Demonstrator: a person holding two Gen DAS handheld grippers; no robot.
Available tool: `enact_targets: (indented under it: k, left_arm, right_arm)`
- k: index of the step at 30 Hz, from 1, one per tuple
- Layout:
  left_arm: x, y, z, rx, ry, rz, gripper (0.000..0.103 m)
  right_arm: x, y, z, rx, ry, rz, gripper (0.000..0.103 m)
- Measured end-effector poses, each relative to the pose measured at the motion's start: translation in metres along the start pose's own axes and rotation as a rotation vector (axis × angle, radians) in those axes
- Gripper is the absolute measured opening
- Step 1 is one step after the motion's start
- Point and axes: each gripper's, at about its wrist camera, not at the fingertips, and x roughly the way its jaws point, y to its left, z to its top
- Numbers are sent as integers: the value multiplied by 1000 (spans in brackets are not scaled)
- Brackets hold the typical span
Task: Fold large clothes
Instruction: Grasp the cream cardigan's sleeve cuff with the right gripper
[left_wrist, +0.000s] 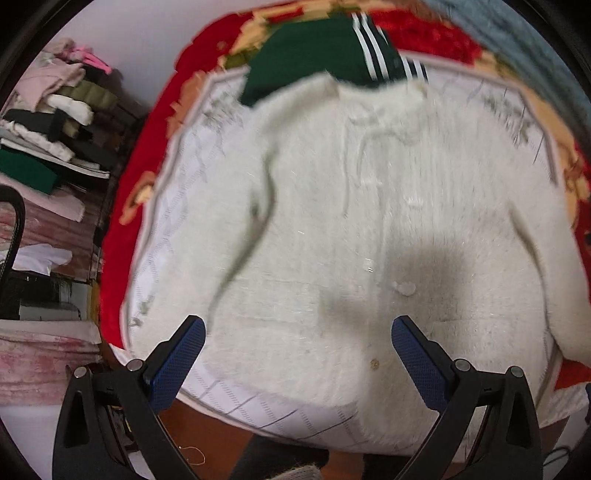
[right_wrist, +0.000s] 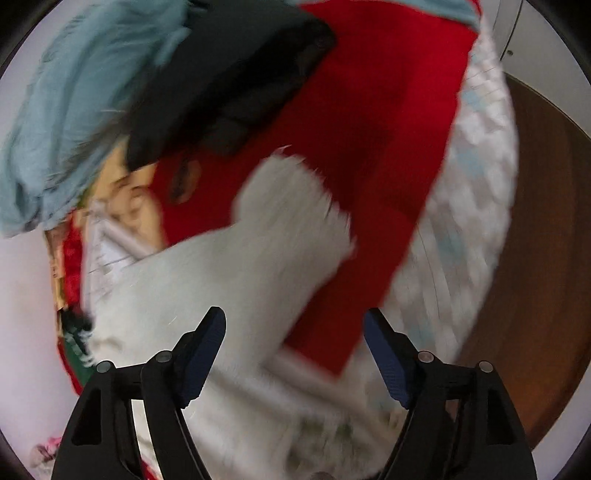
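**Both jaws empty, sweater flat on the bed**

Left gripper (left_wrist: 297, 354) has its jaws wide apart, holding nothing, hovering over the white sweater's (left_wrist: 369, 221) hem. Right gripper (right_wrist: 295, 354) is also spread and empty, looking down the right sleeve (right_wrist: 291, 206), which runs out over the red blanket (right_wrist: 369, 129). The fabric's fluffy, so I reckon a pinch could grab only fuzz and slip. There's a green garment (left_wrist: 314, 62) touching the collar and a blue one (right_wrist: 74, 110) nearby, but the bed edge (left_wrist: 288, 424) side is open.

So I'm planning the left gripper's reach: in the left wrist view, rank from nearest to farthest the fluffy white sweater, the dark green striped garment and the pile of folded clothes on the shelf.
1. Fluffy white sweater, directly under the open left gripper.
2. Dark green striped garment, straight ahead beyond the collar.
3. Pile of folded clothes, off the bed, far left.
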Motion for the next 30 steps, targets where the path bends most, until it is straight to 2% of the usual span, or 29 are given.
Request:
enact_targets:
  k: [2, 3, 4, 5, 6, 7, 8, 9, 10, 11, 12, 14, 17, 19, 22, 26, 27, 28, 29, 30]
  left_arm:
    - [17, -18, 4, 21, 22, -7, 103]
    - [23, -27, 7, 34, 25, -14, 103]
    - [28, -35, 9, 48, 25, -25, 103]
    - [31, -45, 12, 67, 21, -42, 103]
    - [33, -51, 14, 80, 16, -55, 103]
    - [36, -58, 16, 96, 11, -67, 103]
    - [38, -64, 17, 112, 7, -77, 103]
    - [40, -70, 21, 122, 3, -87, 103]
    - [42, -74, 22, 126, 2, -97, 103]
    - [44, -78, 23, 128, 4, -106, 103]
    - [46, -82, 24, 127, 8, -113, 103]
    - [50, -86, 26, 124, 21, -131, 103]
    - [54, -92, 30, 132, 24, -136, 103]
    - [58, -94, 29, 144, 20, -130, 103]
    - [67, -96, 25, 154, 41, -125, 103]
    - [76, -96, 20, 141, 70, -128, 103]
    - [76, -96, 20, 139, 71, -129, 103]
    - [76, -97, 19, 135, 70, -131, 103]
    - [76, -97, 19, 133, 68, -132, 103]
    - [75, -97, 19, 131, 66, -134, 103]
  right_arm:
    - [28, 0, 21, 11, 35, 28, 77]
    - [40, 5, 32, 4, 60, 78, 57]
    - [42, 12, 37, 3, 73, 84, 41]
    - [39, 20, 39, 24, 91, 116, 41]
    - [34, 26, 41, 61, 107, 204, 41]
    - [24, 37, 42, 104, 125, 329, 41]
    - [18, 42, 43, 116, 126, 382, 41]
    - [7, 50, 45, 133, 112, 459, 53]
    - [3, 51, 46, 147, 93, 481, 70]
    - [3, 50, 47, 152, 76, 453, 76]
    - [5, 47, 48, 142, 61, 386, 79]
    - [20, 39, 45, 128, 65, 269, 79]
    - [54, 27, 35, 174, 134, 262, 79]
    - [76, 25, 28, 184, 154, 224, 79]
    - [105, 28, 17, 229, 187, 289, 79]
    - [136, 49, 14, 240, 173, 374, 79]
    - [139, 58, 15, 238, 146, 413, 70]
    - [135, 61, 16, 246, 116, 459, 42]
    - [132, 66, 16, 253, 94, 487, 35]
    - [121, 71, 15, 257, 45, 506, 32]
